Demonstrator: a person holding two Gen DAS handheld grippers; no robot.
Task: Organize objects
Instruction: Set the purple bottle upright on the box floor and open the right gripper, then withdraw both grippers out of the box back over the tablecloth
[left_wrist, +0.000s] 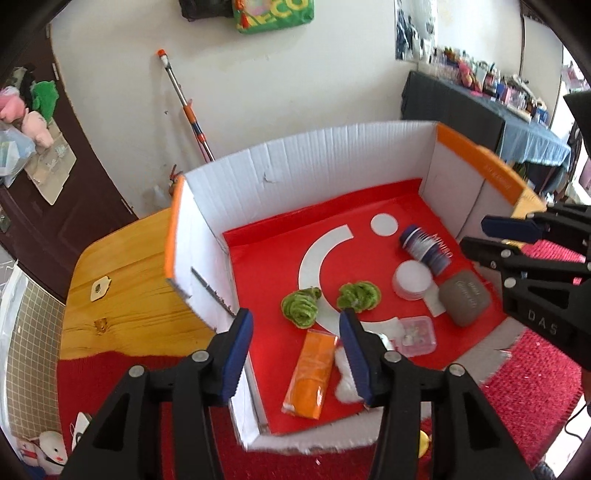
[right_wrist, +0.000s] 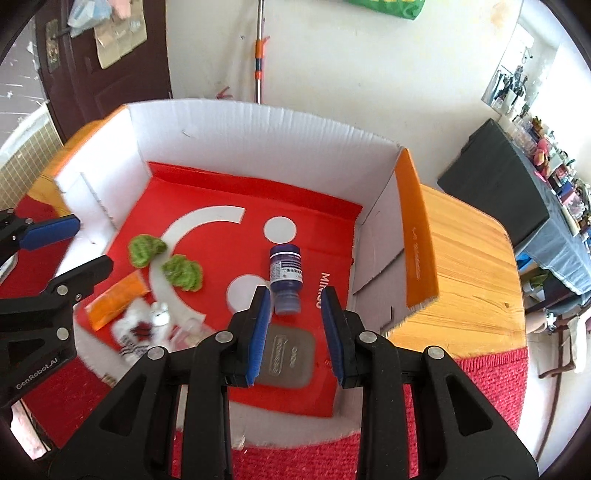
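An open cardboard box (left_wrist: 314, 162) (right_wrist: 236, 125) with a red floor holds the objects. Inside lie two green knitted pieces (left_wrist: 301, 308) (left_wrist: 358, 295) (right_wrist: 144, 250) (right_wrist: 183, 274), an orange packet (left_wrist: 310, 373) (right_wrist: 116, 299), a white fluffy toy (left_wrist: 347, 373) (right_wrist: 144, 328), a clear small case (left_wrist: 415, 334), a white round lid (left_wrist: 412, 278), a blue bottle (left_wrist: 424, 243) (right_wrist: 286, 278) on its side and a grey pouch (left_wrist: 465, 297) (right_wrist: 286, 354). My left gripper (left_wrist: 295, 325) (right_wrist: 70, 243) is open and empty above the box's near left part. My right gripper (right_wrist: 293, 299) (left_wrist: 476, 232) is open and empty above the bottle and pouch.
The box sits on a wooden table (left_wrist: 122, 280) (right_wrist: 469, 266) with a red cloth (left_wrist: 532, 380) (right_wrist: 461, 398) at the front. A mop handle (left_wrist: 184, 103) leans on the wall behind. A dark table (left_wrist: 480, 110) with clutter stands at the right.
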